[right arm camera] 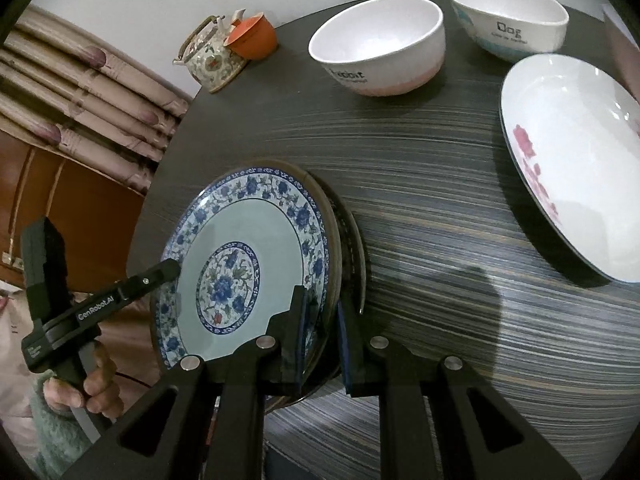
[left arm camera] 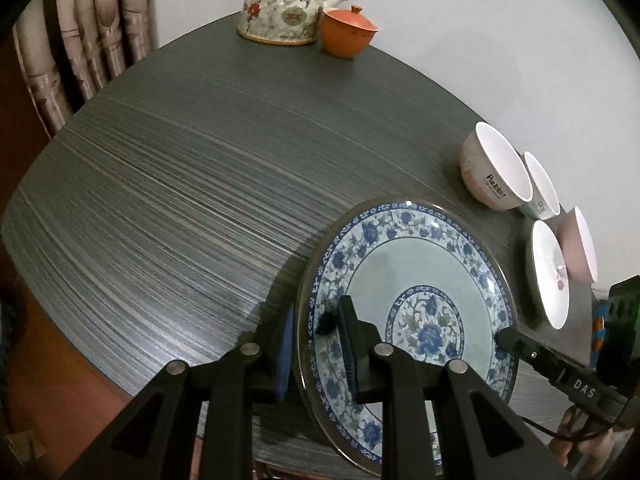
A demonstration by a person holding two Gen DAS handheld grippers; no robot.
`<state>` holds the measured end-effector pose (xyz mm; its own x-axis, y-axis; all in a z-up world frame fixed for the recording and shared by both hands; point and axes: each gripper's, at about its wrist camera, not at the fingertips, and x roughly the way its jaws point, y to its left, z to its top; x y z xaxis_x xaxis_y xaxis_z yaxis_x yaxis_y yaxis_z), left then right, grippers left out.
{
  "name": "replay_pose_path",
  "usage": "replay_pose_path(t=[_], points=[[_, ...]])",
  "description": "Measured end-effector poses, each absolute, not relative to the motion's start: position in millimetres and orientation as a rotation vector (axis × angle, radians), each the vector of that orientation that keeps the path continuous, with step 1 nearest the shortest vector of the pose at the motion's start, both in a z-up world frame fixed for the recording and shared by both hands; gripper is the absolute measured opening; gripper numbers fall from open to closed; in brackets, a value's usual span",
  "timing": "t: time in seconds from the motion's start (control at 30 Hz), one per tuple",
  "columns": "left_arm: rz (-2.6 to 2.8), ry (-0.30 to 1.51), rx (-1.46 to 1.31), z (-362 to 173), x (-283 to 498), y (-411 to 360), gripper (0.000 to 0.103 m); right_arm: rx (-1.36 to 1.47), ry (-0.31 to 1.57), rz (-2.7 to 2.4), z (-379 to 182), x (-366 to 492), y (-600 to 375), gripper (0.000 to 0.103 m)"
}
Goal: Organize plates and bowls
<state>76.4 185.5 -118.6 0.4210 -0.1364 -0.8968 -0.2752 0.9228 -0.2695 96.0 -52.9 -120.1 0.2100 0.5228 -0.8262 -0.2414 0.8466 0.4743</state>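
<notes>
A: We find the blue floral plate (left arm camera: 408, 292) clamped at its rim between the jaws of the left gripper (left arm camera: 314, 344); the right gripper (right arm camera: 320, 332) likewise grips the opposite rim.

B: We judge it glazed, rigid, slippery, breakable. Rim holds suit. Bowls (right arm camera: 378, 42) lie beyond the right jaws.

Blue floral plate (left arm camera: 424, 280), pale centre with a floral medallion, sits at the near table edge, apparently atop a darker plate (right arm camera: 352, 232). White plate with pink flowers (right arm camera: 576, 152) lies well apart. Two white lettered bowls (right arm camera: 380, 44) (right arm camera: 508, 16) stand upright beyond. A pink bowl (left arm camera: 580, 244) adjoins.
</notes>
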Motion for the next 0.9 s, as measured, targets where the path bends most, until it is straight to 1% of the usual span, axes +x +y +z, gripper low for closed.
replay_pose_path(t=[0.27, 0.47, 0.8, 0.9], points=[[0.096, 1.156, -0.427, -129, 78, 190, 0.022, 0.209, 1.24, 0.511, -120, 99, -42, 0.016], [0.113, 1.159, -0.406, -132, 79, 185, 0.024, 0.189, 1.232, 0.493, -120, 99, -36, 0.017], [0.128, 1.159, -0.407, -137, 80, 182, 0.026, 0.116, 1.193, 0.469, -118, 93, -26, 0.021], [0.13, 1.155, -0.396, -137, 79, 181, 0.026, 0.114, 1.191, 0.467, -117, 92, -25, 0.024]])
